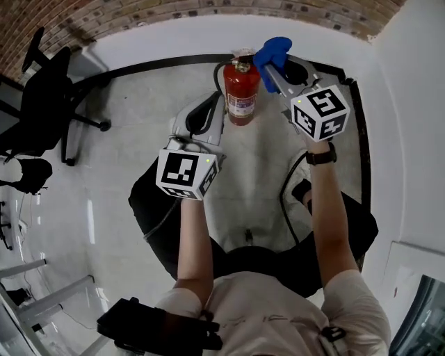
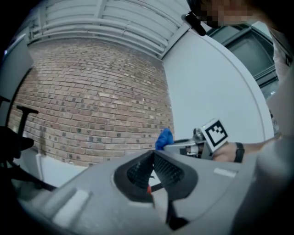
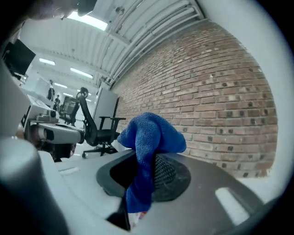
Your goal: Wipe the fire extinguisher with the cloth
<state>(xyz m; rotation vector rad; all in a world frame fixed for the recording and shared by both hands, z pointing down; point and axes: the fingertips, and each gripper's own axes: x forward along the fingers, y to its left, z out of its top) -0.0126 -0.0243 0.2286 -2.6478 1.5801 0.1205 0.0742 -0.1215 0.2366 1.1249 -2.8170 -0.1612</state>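
Note:
A red fire extinguisher [image 1: 241, 92] stands upright on the pale floor near the far wall, with a black hose at its left side. My right gripper [image 1: 269, 68] is just right of its top and is shut on a blue cloth [image 1: 273, 49]. In the right gripper view the cloth [image 3: 148, 137] drapes over and between the jaws, hiding their tips. My left gripper [image 1: 216, 106] is at the extinguisher's left side with its jaws together. In the left gripper view its pads [image 2: 166, 170] meet at the tip, with a sliver of red below them. The cloth [image 2: 164, 137] shows beyond.
A brick wall [image 1: 139, 10] and a white wall meet at the corner behind the extinguisher. Black office chairs [image 1: 43, 104] stand at the left. A black cable [image 1: 286, 191] loops over the floor by my feet. A dark strip [image 1: 359, 125] runs along the right wall.

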